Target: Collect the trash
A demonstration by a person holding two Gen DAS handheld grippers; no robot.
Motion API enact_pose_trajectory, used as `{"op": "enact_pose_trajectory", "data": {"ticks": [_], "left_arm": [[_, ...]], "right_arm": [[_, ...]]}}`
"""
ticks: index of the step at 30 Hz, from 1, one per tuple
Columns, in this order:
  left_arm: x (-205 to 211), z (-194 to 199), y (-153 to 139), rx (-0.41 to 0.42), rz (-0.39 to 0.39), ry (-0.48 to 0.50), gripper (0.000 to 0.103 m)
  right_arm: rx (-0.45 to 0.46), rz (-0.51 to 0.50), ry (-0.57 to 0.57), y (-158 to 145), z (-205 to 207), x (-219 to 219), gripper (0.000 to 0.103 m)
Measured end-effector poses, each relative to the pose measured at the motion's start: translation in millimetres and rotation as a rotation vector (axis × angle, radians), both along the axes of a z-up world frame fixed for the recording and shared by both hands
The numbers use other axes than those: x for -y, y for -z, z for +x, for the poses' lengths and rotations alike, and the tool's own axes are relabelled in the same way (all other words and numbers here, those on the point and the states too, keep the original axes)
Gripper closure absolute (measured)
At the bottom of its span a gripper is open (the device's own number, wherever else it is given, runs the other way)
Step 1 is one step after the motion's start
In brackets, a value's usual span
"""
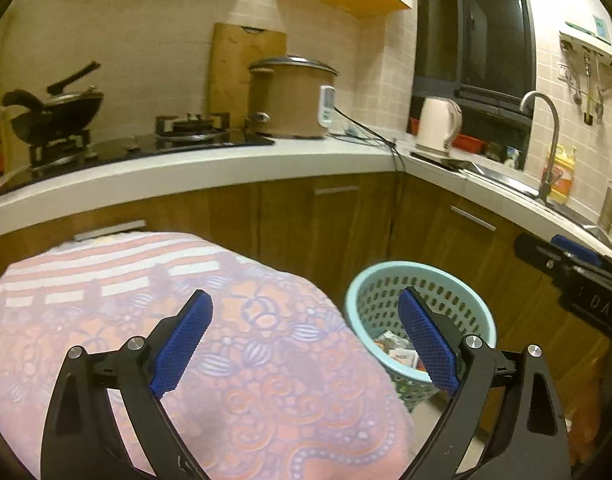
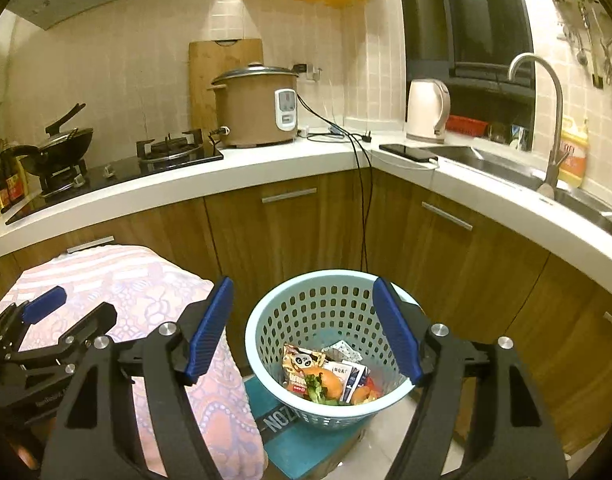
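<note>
Turquoise perforated basket [image 2: 330, 320] holding snack wrappers [image 2: 302, 368] and food scraps [image 2: 326, 388], beside pink-clothed bench [image 2: 154, 296]; left gripper [image 1: 306, 340] and right gripper [image 2: 306, 332] jaws both released, empty.

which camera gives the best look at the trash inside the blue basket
The right wrist view: it looks down into the basket, showing wrappers and food scraps. In the left wrist view, the left gripper's finger hides most of the trash.

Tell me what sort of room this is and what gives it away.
A home kitchen, most likely. A gas stove and a rice cooker sit on the white L-shaped counter, with a sink and tall faucet at the right.
</note>
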State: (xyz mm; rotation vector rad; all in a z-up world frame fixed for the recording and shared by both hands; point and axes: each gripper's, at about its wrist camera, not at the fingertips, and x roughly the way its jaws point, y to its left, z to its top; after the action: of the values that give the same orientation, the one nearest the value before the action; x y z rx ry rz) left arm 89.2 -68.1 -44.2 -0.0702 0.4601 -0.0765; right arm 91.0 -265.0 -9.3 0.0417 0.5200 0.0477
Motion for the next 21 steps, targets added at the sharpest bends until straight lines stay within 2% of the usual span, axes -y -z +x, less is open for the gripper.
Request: {"op": "enact_pose_trajectory", "data": {"ticks": [5,7,12,15,21], "left_arm": [[-4.5,-11.9,3.5,0.078,0.081,-0.069,0.008],[-5.5,-8.2,6.3,0.060,0.095,-0.074,0.008],[-10.1,-0.6,9.9,0.014,0.078,-0.068,0.008],[-13.1,-2.3,9.5,0.012,0.054,-0.056,0.008],[-13.0,-3.2,10.2,0.012,0.054,-0.053,0.008]], "right_arm": [[-0.028,-0.032,0.017,9.6,1.5,-11.3,0.035],[-0.047,-0.023,0.014,17.0,3.4,-13.5,0.035],[-0.073,-0.025,0.015,28.5,4.7,-19.9,0.035],[-0.078,-0.023,0.017,30.6,5.1,-20.5,0.035],[-0.072,-0.023,0.028,30.5,5.0,-19.8,0.035]]}}
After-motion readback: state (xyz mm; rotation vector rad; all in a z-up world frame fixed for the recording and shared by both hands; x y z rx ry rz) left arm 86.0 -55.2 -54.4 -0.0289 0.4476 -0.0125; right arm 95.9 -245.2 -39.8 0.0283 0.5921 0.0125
